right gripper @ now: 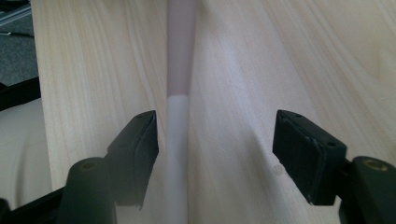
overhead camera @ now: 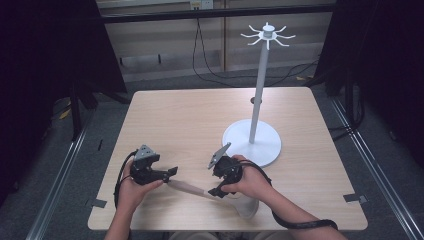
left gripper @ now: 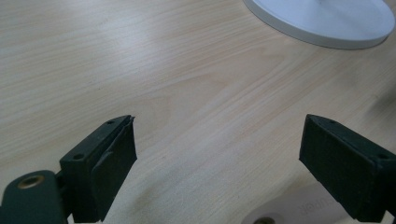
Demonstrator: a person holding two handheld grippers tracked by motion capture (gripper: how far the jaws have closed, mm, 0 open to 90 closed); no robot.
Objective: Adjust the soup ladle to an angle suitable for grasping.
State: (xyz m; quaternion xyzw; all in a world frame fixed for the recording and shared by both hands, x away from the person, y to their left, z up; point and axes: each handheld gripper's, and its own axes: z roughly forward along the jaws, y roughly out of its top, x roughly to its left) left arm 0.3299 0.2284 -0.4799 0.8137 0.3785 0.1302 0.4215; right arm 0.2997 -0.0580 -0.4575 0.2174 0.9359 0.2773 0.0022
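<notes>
While the left gripper (left gripper: 217,154) gapes empty, the right gripper (right gripper: 215,154) stands unclenched astride the spoon's handle (right gripper: 177,121).

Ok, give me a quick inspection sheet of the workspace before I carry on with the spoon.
Surface: light wooden table, bare, grey tape marks at its near corners.
Job's things: long-handled spoon lying flat near the front edge; white hook stand upright at the right, hooks empty.
Clutter: nothing seen.
Grippers: left gripper open, at the handle's end, not gripping; right gripper open, its jaws on either side of the handle, pads not pressing.
Cables: right gripper's cable loops along the forearm; left gripper's cable hangs by the wrist; black cables on the floor behind the table.
Surroundings: dark curtains on both sides, grey floor.
</notes>
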